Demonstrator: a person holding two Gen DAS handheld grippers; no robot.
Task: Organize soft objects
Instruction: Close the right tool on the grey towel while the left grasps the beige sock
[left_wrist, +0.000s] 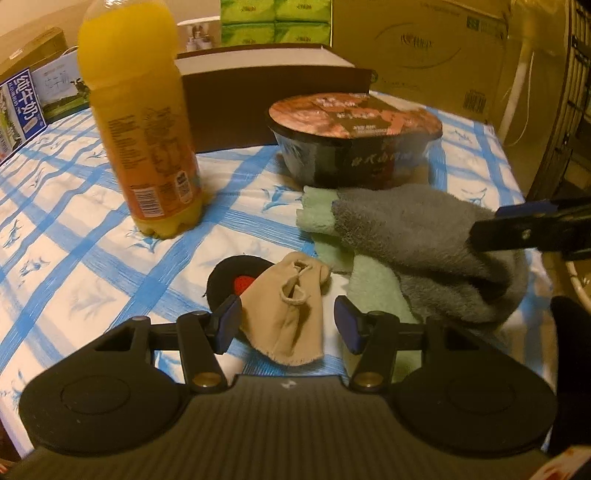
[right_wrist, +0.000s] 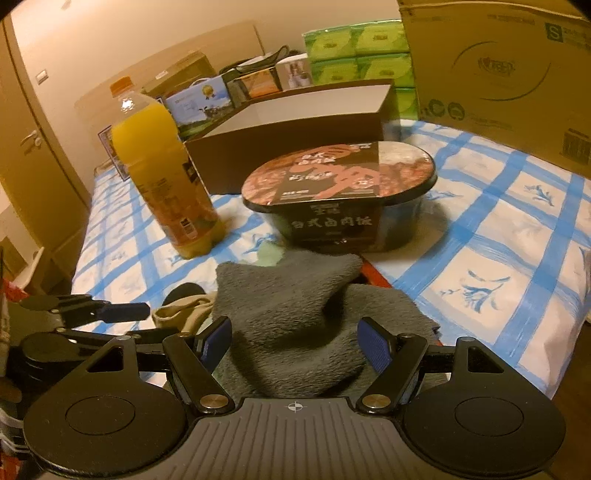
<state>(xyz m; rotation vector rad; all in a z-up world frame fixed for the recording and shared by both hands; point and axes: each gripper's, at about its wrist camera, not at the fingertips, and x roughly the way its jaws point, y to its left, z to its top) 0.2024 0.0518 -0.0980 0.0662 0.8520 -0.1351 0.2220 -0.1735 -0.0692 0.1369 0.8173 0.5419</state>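
Observation:
A beige sock lies on the blue-checked sheet, partly over a black piece with a red patch. My left gripper straddles the sock, its blue pads standing clear on both sides. To the right, a grey fluffy cloth is bunched over a light green cloth. My right gripper has its pads against a thick wad of the grey cloth and holds it raised. Its fingertips come in from the right in the left wrist view. One left finger shows beside the sock.
An orange juice bottle stands at the left and a black instant-meal bowl at the middle. Behind them is an open brown box. Cardboard cartons, green tissue packs and milk boxes line the back.

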